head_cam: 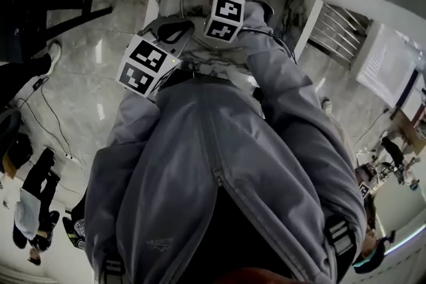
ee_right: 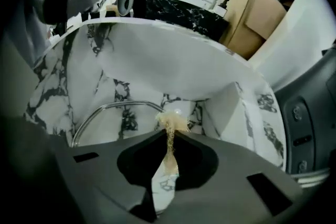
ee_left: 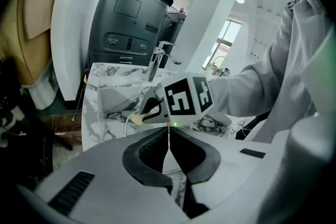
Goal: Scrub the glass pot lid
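No words or numbers are legible. The left cube point(head_cam: 146, 65) and right cube point(head_cam: 224, 18) carry only black-and-white square patterns; the jacket point(head_cam: 200, 196) print is too blurred.

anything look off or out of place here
Nothing stands out. The glass pot lid is over the marble surface, and its metal rim looks unbent where it shows. The right hand-held gripper is shut on a tan scrubber by the lid's rim. No spill shows.

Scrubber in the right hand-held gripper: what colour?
Pale tan scrubber; clearest in right gripper view.
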